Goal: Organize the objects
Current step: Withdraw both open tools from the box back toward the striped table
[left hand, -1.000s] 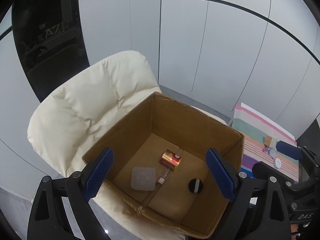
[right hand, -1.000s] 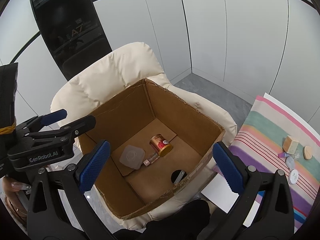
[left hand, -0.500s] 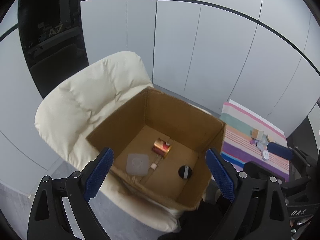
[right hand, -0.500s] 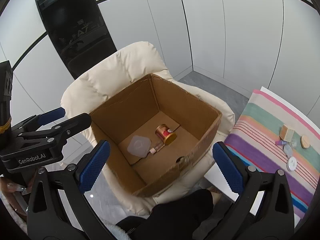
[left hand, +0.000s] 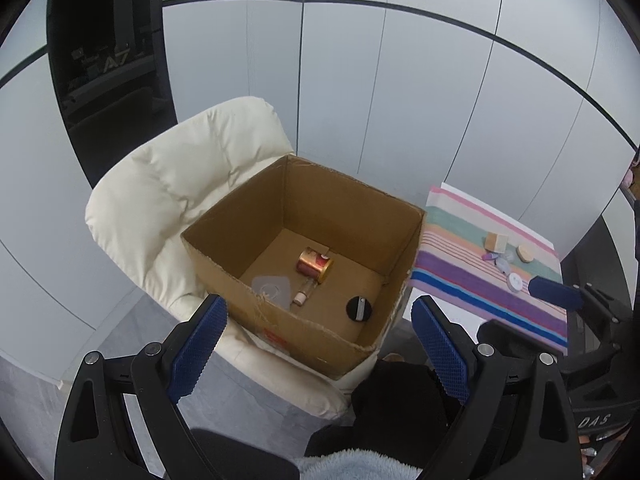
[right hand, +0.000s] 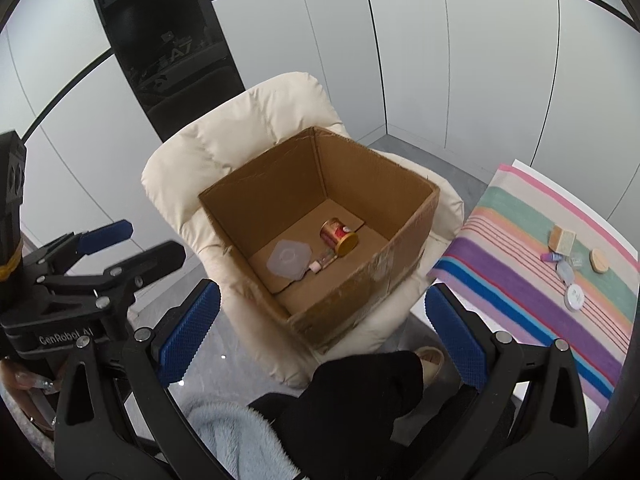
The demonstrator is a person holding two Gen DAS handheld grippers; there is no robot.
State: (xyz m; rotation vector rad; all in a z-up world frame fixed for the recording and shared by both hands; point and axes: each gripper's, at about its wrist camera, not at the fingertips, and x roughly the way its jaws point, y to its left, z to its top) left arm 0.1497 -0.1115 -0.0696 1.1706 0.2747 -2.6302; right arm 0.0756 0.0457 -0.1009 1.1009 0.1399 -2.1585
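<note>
Left wrist view showed 4 items inside the brown cardboard box (left hand: 248, 236); several small pieces (right hand: 572, 272) waited on the striped bench cloth (right hand: 520, 280); both jaws gaped wide, empty.

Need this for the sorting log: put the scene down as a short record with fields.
box: open cardboard box on a cream chair
in box: red can on its side, clear lid, small vial, black cap
left to sort: small pieces on the striped cloth
left claw: open, empty
right claw: open, empty
</note>
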